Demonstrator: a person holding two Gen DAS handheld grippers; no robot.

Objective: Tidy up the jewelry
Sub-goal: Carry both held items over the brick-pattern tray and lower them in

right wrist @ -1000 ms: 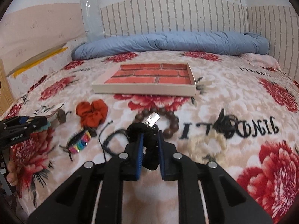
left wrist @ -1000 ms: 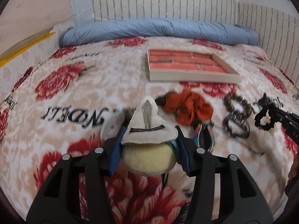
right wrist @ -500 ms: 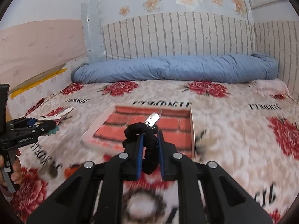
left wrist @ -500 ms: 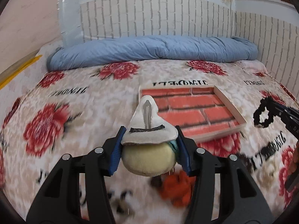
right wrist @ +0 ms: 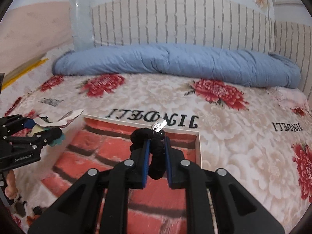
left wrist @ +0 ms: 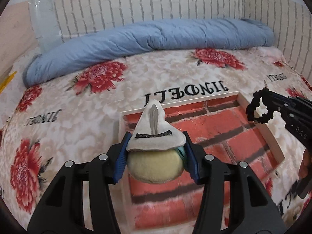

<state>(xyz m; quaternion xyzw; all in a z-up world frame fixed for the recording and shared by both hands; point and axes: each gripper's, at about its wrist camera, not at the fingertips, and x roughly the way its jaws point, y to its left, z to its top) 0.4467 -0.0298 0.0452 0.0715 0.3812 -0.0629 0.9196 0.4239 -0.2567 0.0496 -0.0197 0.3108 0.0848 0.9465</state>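
Observation:
My left gripper [left wrist: 156, 152] is shut on a plush hair clip [left wrist: 156, 136], cream felt with a metal snap clip and a yellow puff below. It hangs above the near left part of the brick-patterned tray [left wrist: 214, 136]. My right gripper [right wrist: 157, 152] is shut on a black braided bracelet [right wrist: 156, 156] with a small silver tag, held over the tray [right wrist: 109, 156] near its far right corner. Each gripper shows in the other's view: the right one [left wrist: 259, 109] at the right, the left one [right wrist: 50, 128] at the left.
The tray lies on a floral bedspread [left wrist: 78, 120]. A rolled blue quilt [left wrist: 148, 37] lies along the brick-pattern headboard wall. Some small dark and orange items [right wrist: 29, 212] lie on the bed at the lower left of the right wrist view.
Both grippers have lifted from the jewelry pile and moved forward with their items, and now hang over the tray. The loose pieces on the bed have dropped out of view.

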